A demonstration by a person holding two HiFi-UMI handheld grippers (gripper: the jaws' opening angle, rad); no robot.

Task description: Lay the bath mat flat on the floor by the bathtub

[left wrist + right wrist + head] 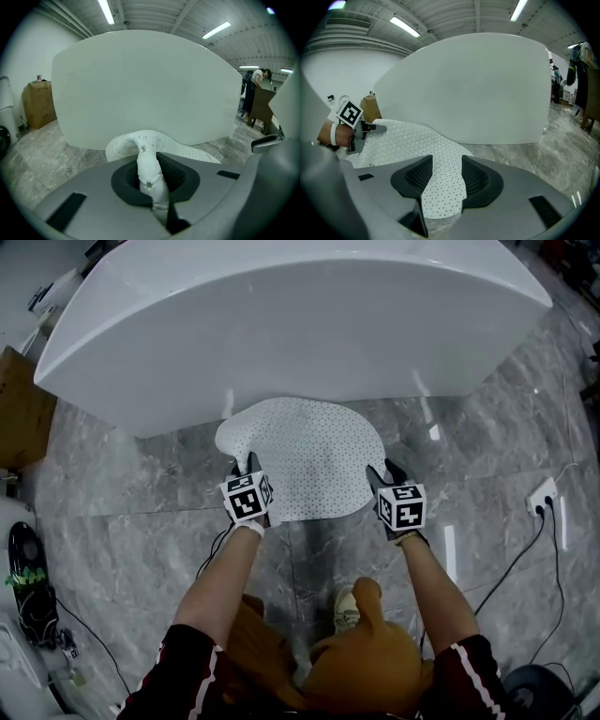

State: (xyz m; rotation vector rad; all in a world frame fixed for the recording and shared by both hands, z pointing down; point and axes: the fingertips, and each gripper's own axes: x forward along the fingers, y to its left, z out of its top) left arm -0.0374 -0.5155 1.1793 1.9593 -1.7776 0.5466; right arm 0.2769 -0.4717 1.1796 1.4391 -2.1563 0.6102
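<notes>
I'm looking down at the bath mat, white and dotted with small holes, spread on the grey marble floor right at the foot of the white bathtub. Its far edge lies just beside the tub's base, and its near edge runs between my two grippers. Most of it lies on the floor, but the left side is not flat: it lifts in a curled fold towards my left gripper.

In the left gripper view the jaws are nearly together and pinch a bunched strip of the mat, which rises out of them and arches over to the rest of the sheet in front of the tub wall.

My right gripper sits at the mat's near right corner. In the right gripper view its jaws stand wide apart; a tongue of the mat lies between them, but the pads do not press on it.

A cardboard box stands to the left of the tub, well apart from the mat. A wall socket with black cables lies on the floor to the right. A person stands far off in the left gripper view.
</notes>
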